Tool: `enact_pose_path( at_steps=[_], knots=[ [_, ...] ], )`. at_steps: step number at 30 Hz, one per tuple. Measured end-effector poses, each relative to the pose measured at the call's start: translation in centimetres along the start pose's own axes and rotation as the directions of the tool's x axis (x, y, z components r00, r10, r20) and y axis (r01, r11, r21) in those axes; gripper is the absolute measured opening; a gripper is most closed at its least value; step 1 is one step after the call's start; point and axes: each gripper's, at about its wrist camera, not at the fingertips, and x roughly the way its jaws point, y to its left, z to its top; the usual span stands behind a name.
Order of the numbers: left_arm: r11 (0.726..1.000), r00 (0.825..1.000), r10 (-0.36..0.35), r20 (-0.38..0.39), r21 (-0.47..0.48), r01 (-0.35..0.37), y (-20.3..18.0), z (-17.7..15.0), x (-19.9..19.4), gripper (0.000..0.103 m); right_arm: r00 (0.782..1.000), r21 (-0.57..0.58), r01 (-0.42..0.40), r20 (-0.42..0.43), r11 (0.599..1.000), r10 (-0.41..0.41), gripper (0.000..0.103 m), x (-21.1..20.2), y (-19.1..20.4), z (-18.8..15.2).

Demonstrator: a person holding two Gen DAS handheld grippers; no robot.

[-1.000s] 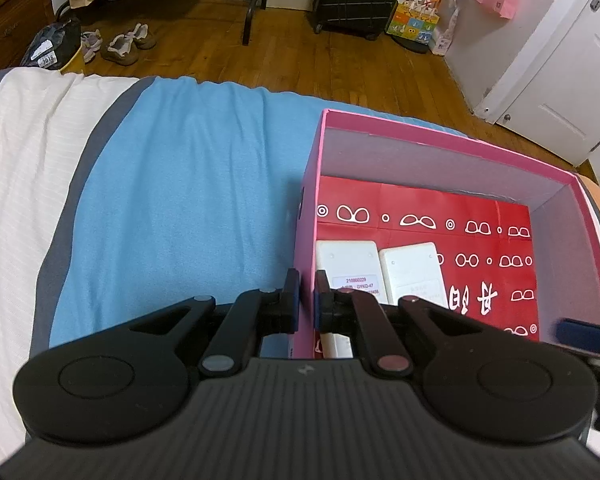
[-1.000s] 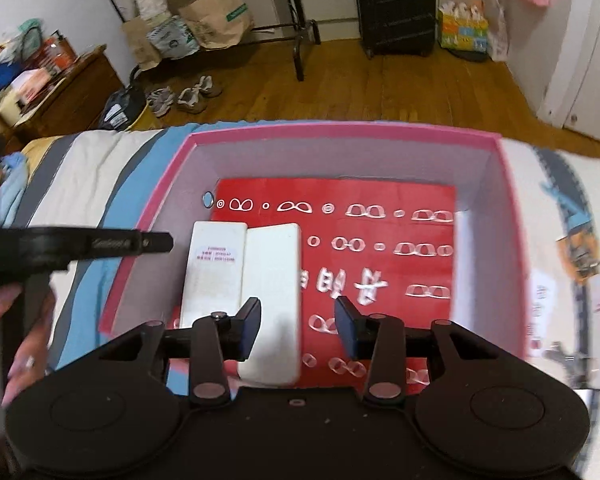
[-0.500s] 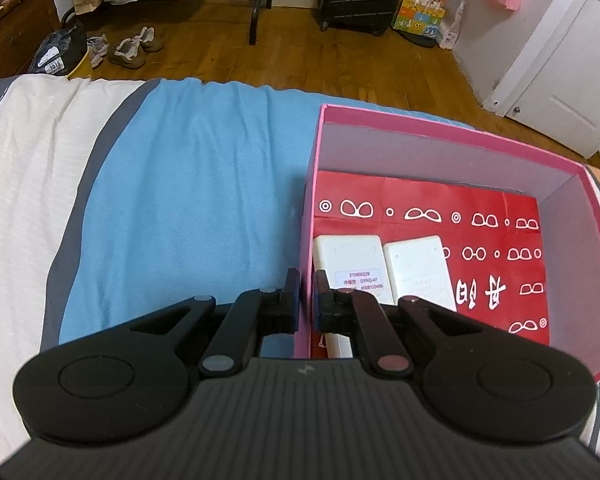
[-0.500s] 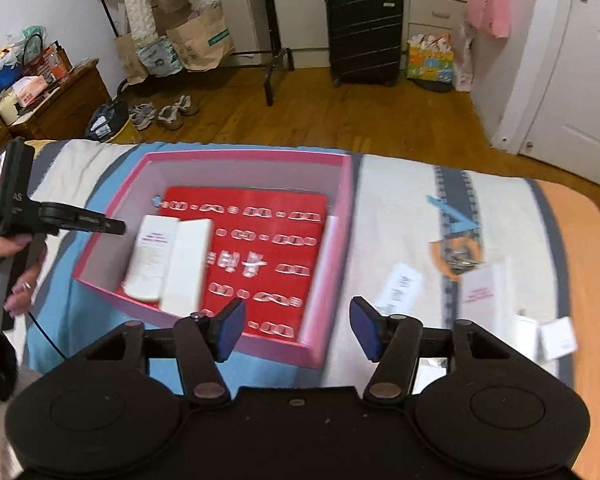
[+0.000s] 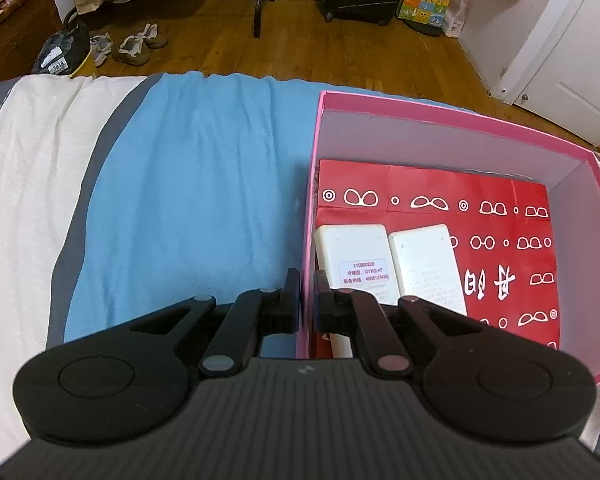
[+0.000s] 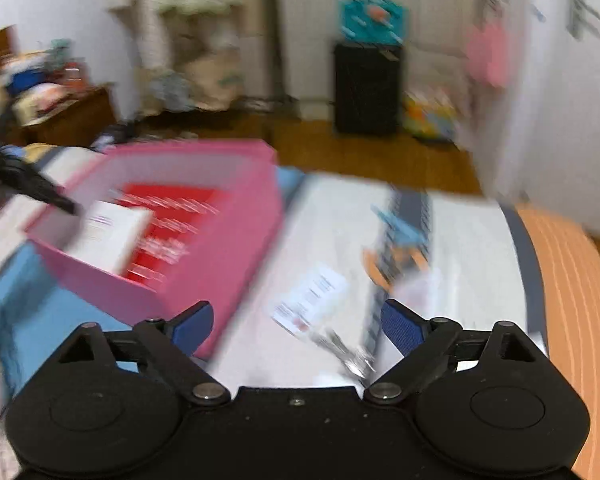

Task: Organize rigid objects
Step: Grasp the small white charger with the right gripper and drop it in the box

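Pink box [image 5: 452,114] wall between left claw [image 5: 307,294] fingers, pinched.

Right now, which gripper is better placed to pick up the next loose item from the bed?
Probably the right gripper: it is open and faces the white card on the bed. The left gripper is shut on the pink box wall, steadying it.
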Motion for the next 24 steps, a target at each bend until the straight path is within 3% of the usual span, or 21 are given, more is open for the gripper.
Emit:
enact_pose_path(
  at_steps=[1, 5, 8, 11, 14, 16, 17, 21, 24],
  knots=[
    [1.0, 1.0, -0.002, 0.001, -0.002, 0.002, 0.1, 0.0, 0.0, 0.006, 0.999, 0.066, 0.014, -0.04, 0.998, -0.011, 0.093, 0.7, -0.8, -0.4],
    [1.0, 1.0, 0.0, 0.012, 0.005, 0.0, 0.0, 0.1, -0.1, 0.006, 0.98, 0.241, -0.048, -0.176, 0.969, 0.092, 0.083, 3.5, -2.7, -1.1],
    [1.0, 1.0, 0.002, 0.015, 0.013, -0.002, -0.1, -0.1, -0.1, 0.006, 0.964, 0.249, -0.003, -0.255, 0.969, 0.068, 0.074, 5.7, -2.5, -1.3],
    [1.0, 1.0, 0.005, 0.015, 0.019, -0.005, -0.2, -0.1, -0.1, 0.006, 0.947, 0.244, 0.068, -0.321, 0.967, 0.015, 0.072, 7.6, -2.2, -2.3],
    [1.0, 1.0, 0.004, 0.015, 0.018, -0.005, -0.2, -0.1, -0.1, 0.006, 0.944, 0.185, 0.122, -0.326, 0.975, -0.056, 0.074, 8.5, -1.1, -2.9],
    [1.0, 1.0, 0.002, 0.014, 0.017, -0.003, -0.3, -0.2, 0.0, 0.006, 0.944, 0.128, 0.144, -0.315, 0.981, -0.097, 0.064, 8.6, -0.2, -3.0],
    [1.0, 1.0, 0.001, 0.013, 0.015, -0.001, -0.2, -0.2, 0.0, 0.006, 0.944, 0.114, 0.159, -0.308, 0.981, -0.118, 0.049, 8.4, -0.1, -3.0],
    [1.0, 1.0, 0.005, 0.023, 0.005, -0.005, -0.1, -0.2, -0.3, 0.006, 0.967, 0.207, 0.098, -0.251, 0.973, -0.044, 0.049, 5.8, -0.7, -2.5],
    [1.0, 1.0, 0.002, 0.025, 0.003, -0.002, 0.0, -0.2, -0.4, 0.006, 0.972, 0.203, 0.122, -0.223, 0.972, -0.075, 0.049, 4.5, -0.4, -2.2]
  ],
)
